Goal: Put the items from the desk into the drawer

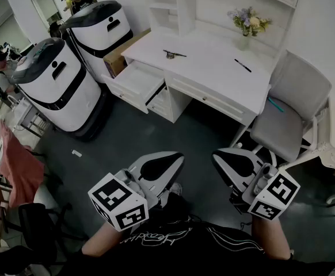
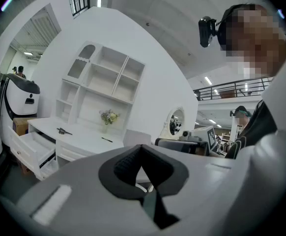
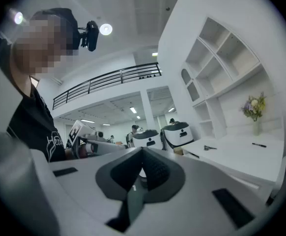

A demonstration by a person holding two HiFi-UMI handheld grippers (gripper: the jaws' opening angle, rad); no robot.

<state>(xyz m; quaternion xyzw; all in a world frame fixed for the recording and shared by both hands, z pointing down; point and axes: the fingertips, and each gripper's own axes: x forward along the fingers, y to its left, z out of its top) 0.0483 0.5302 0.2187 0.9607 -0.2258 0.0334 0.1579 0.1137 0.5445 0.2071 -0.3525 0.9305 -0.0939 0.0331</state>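
Note:
A white desk [image 1: 213, 62] stands ahead of me, well out of reach. On it lie a dark hand tool [image 1: 173, 54] near the back left and a black pen [image 1: 242, 65] toward the right. The desk's upper left drawer [image 1: 137, 80] is pulled open. My left gripper [image 1: 175, 157] and right gripper [image 1: 217, 154] hang low over the dark floor, close to my body, jaws shut with nothing between them. In the left gripper view the tool [image 2: 63, 131] and pen [image 2: 107, 139] lie far beyond the shut left gripper [image 2: 142, 149]. The right gripper [image 3: 143, 152] points level, and the pen [image 3: 259, 144] is far off.
A vase of flowers [image 1: 248, 23] stands at the desk's back, under a white shelf unit [image 1: 173, 4]. A grey chair [image 1: 288, 114] sits right of the desk. Two white and black machines [image 1: 55, 85] and a cardboard box [image 1: 121, 53] stand to the left. People are in the background.

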